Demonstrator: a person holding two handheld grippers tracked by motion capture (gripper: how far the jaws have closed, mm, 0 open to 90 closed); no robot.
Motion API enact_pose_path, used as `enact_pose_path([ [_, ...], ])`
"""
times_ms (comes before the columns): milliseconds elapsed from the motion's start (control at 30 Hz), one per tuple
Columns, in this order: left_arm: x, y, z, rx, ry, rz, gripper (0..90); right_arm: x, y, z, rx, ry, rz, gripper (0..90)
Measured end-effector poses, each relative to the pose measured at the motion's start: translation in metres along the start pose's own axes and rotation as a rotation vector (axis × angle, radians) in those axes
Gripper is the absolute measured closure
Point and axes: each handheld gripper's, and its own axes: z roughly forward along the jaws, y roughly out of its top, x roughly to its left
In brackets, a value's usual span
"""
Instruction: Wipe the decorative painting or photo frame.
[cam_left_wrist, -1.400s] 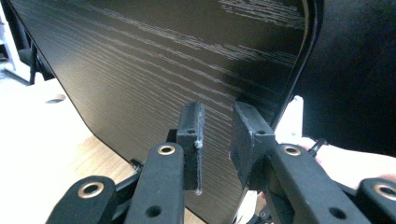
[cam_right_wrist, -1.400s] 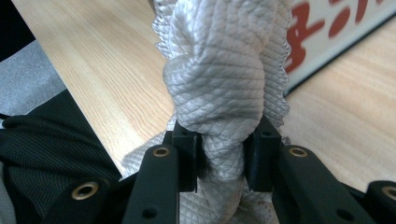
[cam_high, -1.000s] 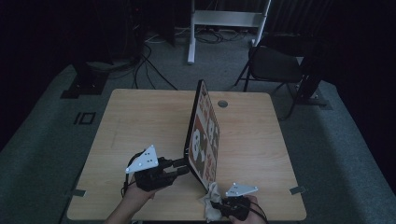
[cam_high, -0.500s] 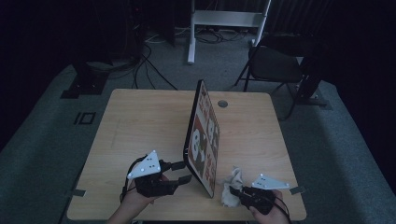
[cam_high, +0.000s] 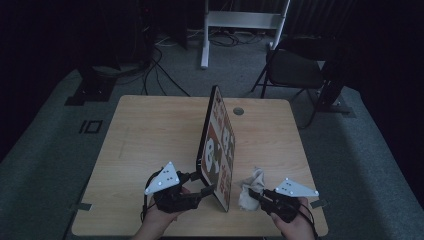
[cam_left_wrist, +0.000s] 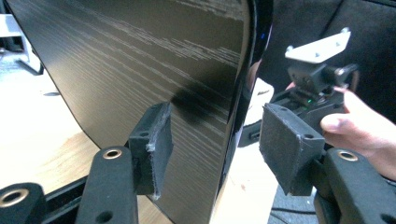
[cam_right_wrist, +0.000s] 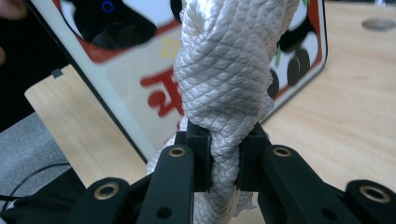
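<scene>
A thin board (cam_high: 220, 145) stands on edge across the wooden table (cam_high: 150, 130). Its right face shows a red and white panda picture (cam_right_wrist: 140, 84) and its back is dark wood grain (cam_left_wrist: 140, 60). My left gripper (cam_high: 202, 182) straddles the board's near edge (cam_left_wrist: 238, 116). Its jaws have just been opening, and the right pad (cam_left_wrist: 289, 144) stands clear of the board. My right gripper (cam_right_wrist: 224, 158) is shut on a bunched white cloth (cam_right_wrist: 224, 70), held just right of the board's near end (cam_high: 250, 185). The left gripper view shows the right gripper (cam_left_wrist: 317, 79) and its hand beyond the board.
A round hole (cam_high: 238, 111) sits in the table's far side, right of the board. Behind the table stand a dark chair (cam_high: 295, 70) and a white metal frame (cam_high: 240, 20), with cables (cam_high: 165, 55) on the floor. The table's left half is bare wood.
My right gripper has lifted and moved to the right with the cloth, away from the board's foot. The left gripper's jaws have widened around the board's edge.
</scene>
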Motion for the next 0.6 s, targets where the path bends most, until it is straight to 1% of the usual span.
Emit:
enact_pose_path([
  [100, 0.0, -0.001, -0.002, -0.005, 0.026, 0.006, 54.3, 0.005, 0.016, -0.002, -0.038, 0.007, -0.037, 79.3],
  [167, 0.001, 0.0, -0.004, -0.006, 0.031, 0.002, 57.1, 0.008, 0.027, -0.003, -0.066, 0.017, -0.055, 79.3],
  [200, 0.001, 0.0, -0.005, -0.007, 0.039, 0.007, 58.7, 0.01, 0.033, -0.004, -0.08, 0.026, -0.063, 79.3],
  [267, 0.001, 0.0, -0.006, -0.003, 0.042, 0.011, 59.9, 0.014, 0.046, -0.005, -0.105, 0.031, -0.089, 79.3],
  [400, 0.002, -0.001, -0.009, -0.006, 0.051, -0.001, 62.1, 0.026, 0.074, -0.008, -0.155, 0.067, -0.141, 79.3],
  [467, 0.003, -0.001, -0.011, -0.012, 0.058, -0.013, 63.3, 0.034, 0.089, -0.008, -0.184, 0.095, -0.162, 79.3],
  [600, 0.004, -0.002, -0.012, -0.015, 0.056, -0.021, 64.5, 0.053, 0.124, -0.007, -0.246, 0.143, -0.222, 79.3],
])
